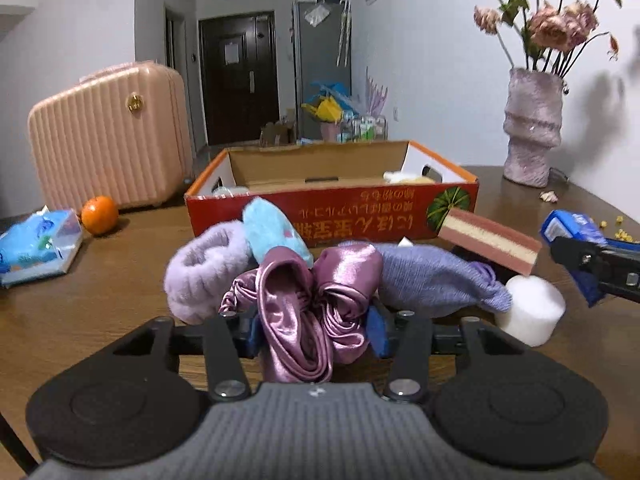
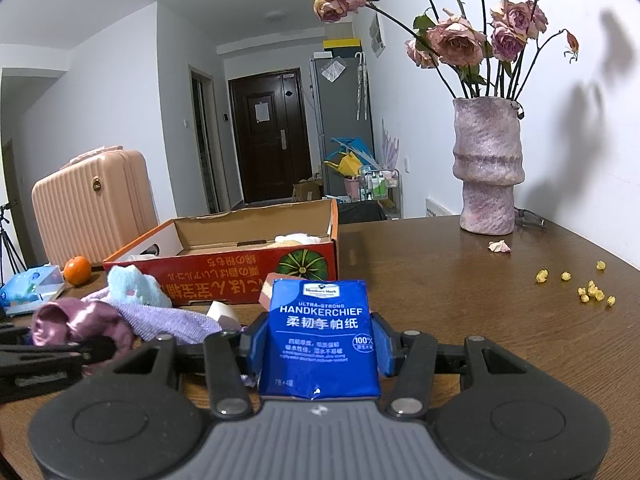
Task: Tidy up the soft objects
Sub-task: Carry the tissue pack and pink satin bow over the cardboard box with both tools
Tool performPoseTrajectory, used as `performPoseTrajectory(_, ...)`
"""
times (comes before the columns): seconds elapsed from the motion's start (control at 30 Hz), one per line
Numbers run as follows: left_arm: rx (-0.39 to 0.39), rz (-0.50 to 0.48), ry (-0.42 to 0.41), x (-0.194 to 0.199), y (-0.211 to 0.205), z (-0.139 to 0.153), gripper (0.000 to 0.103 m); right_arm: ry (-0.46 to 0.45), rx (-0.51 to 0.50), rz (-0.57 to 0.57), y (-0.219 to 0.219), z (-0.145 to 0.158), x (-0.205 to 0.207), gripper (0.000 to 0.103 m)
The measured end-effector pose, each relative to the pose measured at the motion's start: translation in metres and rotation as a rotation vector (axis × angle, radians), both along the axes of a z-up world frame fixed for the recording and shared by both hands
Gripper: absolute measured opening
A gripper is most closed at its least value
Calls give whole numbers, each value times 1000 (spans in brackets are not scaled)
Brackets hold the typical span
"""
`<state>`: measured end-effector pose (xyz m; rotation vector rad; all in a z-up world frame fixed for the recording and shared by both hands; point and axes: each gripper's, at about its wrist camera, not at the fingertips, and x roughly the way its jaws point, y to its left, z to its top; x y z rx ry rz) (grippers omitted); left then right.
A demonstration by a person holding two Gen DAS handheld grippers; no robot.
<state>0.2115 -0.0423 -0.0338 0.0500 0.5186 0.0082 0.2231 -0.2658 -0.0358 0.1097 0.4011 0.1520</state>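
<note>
The left tool is clamped on a pink satin scrunchie, its blue pads pressing the bunched fabric from both sides. The right tool is clamped on a blue handkerchief pack, held upright between its pads. What the coming move turns on is the cardboard box: it stands open-topped straight ahead of the left tool, beyond the remaining pile on the surface, with its long side lying across the line of approach. From the right tool the box lies ahead and to the left, so the left hand looks the better placed. A carry to the box would need to clear the lilac headband, the purple sock and the near wall.
</note>
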Motion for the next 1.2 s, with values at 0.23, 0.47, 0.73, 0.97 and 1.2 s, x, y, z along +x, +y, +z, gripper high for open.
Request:
performPoseTrajectory(0.23, -9, -3, -87, -29, 8, 19, 50, -12, -2, 1, 1, 0, -1, 50)
performPoseTrajectory(0.47, -36, 9, -134, -39, 17, 31, 50, -24, -18, 3, 5, -1, -2, 50)
performPoseTrajectory(0.73, -38, 3, -137, -39, 18, 33, 50, -57, -37, 10, 11, 2, -7, 50)
performPoseTrajectory(0.97, -49, 11, -148, -30, 21, 40, 50, -104, -56, 26, 23, 10, -10, 50)
performPoseTrajectory(1.2, -69, 26, -171, -14, 25, 51, 50, -146, -62, 47, 41, 20, 1, 50)
